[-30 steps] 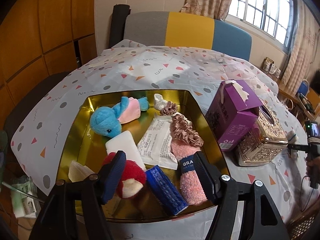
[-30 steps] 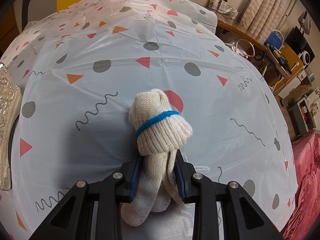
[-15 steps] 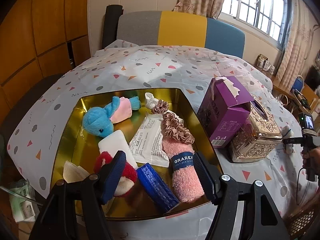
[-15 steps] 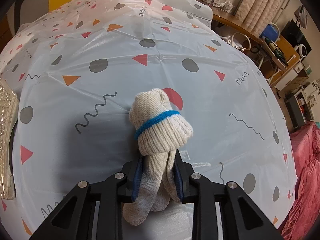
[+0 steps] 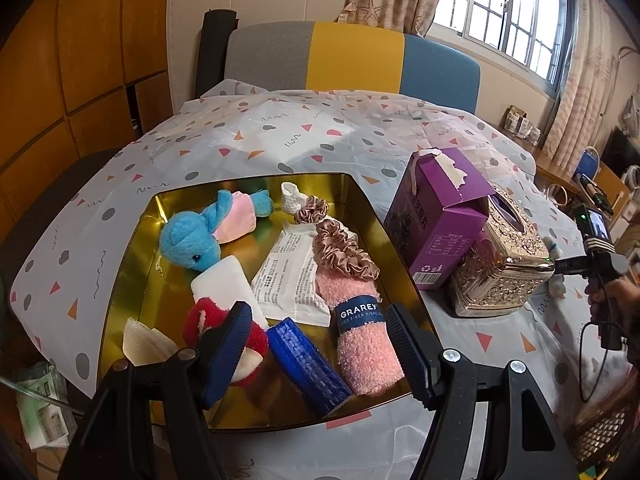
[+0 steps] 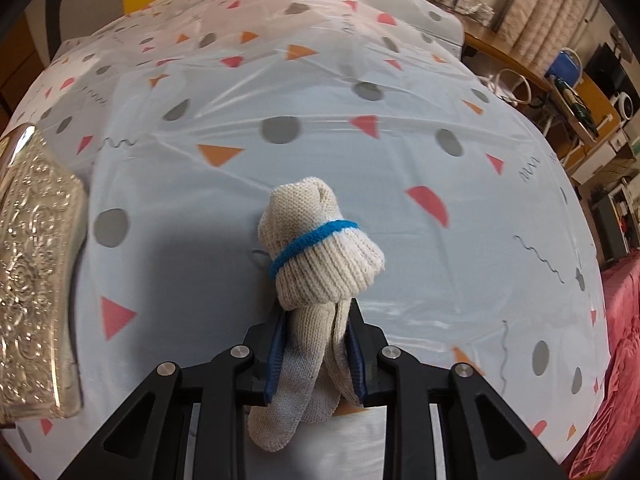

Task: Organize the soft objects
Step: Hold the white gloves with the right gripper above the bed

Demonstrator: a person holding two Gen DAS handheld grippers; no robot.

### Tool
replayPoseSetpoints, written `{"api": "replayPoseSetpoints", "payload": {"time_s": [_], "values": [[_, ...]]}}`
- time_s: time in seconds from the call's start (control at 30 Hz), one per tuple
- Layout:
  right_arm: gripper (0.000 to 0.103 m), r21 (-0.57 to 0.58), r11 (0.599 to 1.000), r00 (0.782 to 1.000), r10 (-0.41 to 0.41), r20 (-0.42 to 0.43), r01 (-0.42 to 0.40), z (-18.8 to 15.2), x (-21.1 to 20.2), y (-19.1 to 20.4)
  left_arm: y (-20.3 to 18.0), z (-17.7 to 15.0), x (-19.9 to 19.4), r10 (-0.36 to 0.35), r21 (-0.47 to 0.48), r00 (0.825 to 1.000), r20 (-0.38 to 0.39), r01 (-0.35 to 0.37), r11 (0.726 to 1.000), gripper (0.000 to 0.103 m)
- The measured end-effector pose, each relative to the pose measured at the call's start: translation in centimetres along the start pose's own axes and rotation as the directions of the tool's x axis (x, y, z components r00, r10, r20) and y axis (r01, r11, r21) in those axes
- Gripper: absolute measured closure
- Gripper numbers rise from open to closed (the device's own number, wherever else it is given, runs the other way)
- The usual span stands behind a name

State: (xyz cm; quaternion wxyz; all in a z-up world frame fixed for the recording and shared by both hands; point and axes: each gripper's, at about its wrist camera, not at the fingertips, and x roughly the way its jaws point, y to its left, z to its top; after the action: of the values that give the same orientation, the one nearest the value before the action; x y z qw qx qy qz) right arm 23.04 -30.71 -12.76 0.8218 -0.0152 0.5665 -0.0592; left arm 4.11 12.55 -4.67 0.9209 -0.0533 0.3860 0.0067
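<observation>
White plastic tablecloth (image 6: 400, 184) printed with grey dots, pink and orange triangles and squiggles covers the whole table, with a chair backed in grey, yellow and blue panels (image 5: 352, 56) at its far end and a barred window beyond. On the left wrist view the left gripper (image 5: 318, 344) hangs over the near edge of a gold metal tray (image 5: 132, 256), its blue ribbed jaws standing well apart with nothing pressed between them. Between and just beyond the jaws lie a blue ribbed roll (image 5: 306, 364) and a pink fuzzy rolled cloth (image 5: 364, 340) with a dark paper band; the left jaw covers part of a red and white plush (image 5: 208, 320). Farther ahead of the jaws sit a white flat block (image 5: 224, 284), a white printed packet (image 5: 292, 276), a satin scrunchie (image 5: 344, 250), a blue and pink plush toy (image 5: 204, 232) and a small white knit piece (image 5: 292, 198). To the right of the jaws, off the tray, a purple carton (image 5: 436, 216) leans by an ornate gold tissue box (image 5: 504, 272). On the right wrist view the right gripper (image 6: 316, 352) clamps a rolled cream knit glove (image 6: 316, 264) with a blue band: the fingers of the glove are squeezed between the pads and the bundled cuff juts forward past the fingertips, above the tablecloth. The tissue box stands well off to the left of those jaws.
</observation>
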Motion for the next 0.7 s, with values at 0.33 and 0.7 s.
{"api": "replayPoseSetpoints", "payload": {"time_s": [0.33, 0.7], "values": [[0.076, -0.034, 0.997, 0.997, 0.072, 0.035, -0.071, 2.4, -1.3, 4.4, 0.1, -0.2, -0.2, -0.017, 0.009, 1.000, -0.001, 0.017, 1.000, 0.033], [0.077, -0.076, 0.991, 0.974, 0.127, 0.190, -0.114, 6.2, -6.7, 7.7, 0.3, -0.6, 0.0, -0.040, -0.002, 0.999, -0.006, 0.040, 0.999, 0.033]]}}
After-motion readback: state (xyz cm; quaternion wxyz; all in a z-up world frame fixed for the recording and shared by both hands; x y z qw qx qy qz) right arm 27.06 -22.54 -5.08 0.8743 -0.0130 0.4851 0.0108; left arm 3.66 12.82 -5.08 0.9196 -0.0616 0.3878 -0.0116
